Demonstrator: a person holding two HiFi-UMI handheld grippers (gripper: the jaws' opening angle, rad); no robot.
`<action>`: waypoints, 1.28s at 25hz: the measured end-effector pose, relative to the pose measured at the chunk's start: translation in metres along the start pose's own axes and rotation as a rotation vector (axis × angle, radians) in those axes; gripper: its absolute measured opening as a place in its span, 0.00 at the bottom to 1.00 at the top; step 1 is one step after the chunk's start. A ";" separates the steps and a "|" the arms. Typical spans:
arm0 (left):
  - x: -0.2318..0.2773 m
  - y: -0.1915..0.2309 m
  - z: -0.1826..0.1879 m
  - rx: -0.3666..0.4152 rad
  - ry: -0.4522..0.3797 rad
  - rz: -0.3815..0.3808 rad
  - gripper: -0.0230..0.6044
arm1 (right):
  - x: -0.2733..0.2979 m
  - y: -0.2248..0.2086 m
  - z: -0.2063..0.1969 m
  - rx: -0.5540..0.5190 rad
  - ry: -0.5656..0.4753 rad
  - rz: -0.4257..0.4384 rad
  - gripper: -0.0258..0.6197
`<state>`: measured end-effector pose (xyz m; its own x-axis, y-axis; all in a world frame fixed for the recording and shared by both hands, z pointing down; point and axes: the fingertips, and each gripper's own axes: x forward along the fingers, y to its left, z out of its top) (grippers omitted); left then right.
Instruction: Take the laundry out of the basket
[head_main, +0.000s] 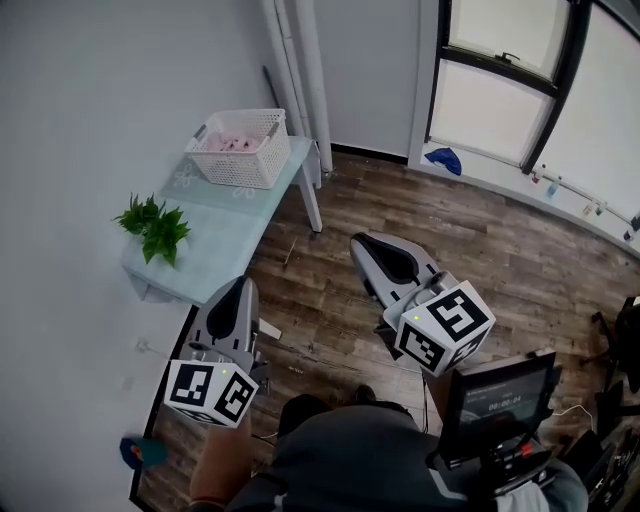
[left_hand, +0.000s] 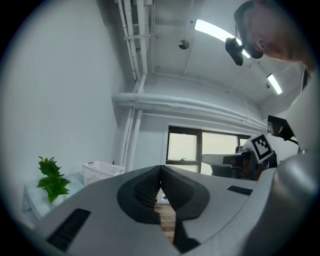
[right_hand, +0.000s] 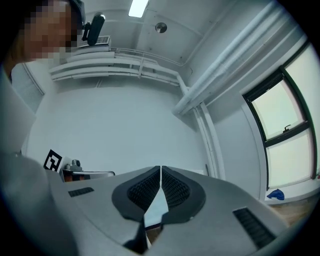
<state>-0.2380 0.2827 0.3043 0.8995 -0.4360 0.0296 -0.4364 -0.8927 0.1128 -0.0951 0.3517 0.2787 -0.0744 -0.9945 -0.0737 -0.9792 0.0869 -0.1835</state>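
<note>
A white lattice laundry basket (head_main: 240, 147) stands at the far end of a pale low table (head_main: 225, 240), with pink laundry (head_main: 235, 143) inside it. In the left gripper view the basket (left_hand: 102, 172) is small and far off, to the left of the jaws. My left gripper (head_main: 240, 287) hovers by the table's near end, shut and empty, its tips meeting (left_hand: 161, 168). My right gripper (head_main: 366, 246) is over the wood floor to the right of the table, also shut with nothing in it (right_hand: 160, 169). Both are well short of the basket.
A green potted plant (head_main: 155, 228) sits on the table's near left part. White pipes (head_main: 300, 70) run up the corner behind the basket. A blue object (head_main: 443, 160) lies under the window. A stand with a screen (head_main: 500, 395) is at the right.
</note>
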 end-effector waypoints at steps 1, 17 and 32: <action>0.007 0.000 0.001 0.002 0.003 -0.001 0.05 | 0.004 -0.006 0.000 0.002 0.002 -0.001 0.07; 0.140 0.127 0.020 -0.040 -0.045 -0.023 0.05 | 0.164 -0.079 0.004 -0.054 0.037 -0.035 0.07; 0.226 0.231 0.019 -0.084 -0.031 -0.042 0.05 | 0.297 -0.124 -0.004 -0.081 0.063 -0.045 0.07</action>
<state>-0.1359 -0.0243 0.3182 0.9154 -0.4024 -0.0074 -0.3933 -0.8983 0.1958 0.0031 0.0454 0.2834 -0.0391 -0.9992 -0.0048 -0.9937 0.0394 -0.1052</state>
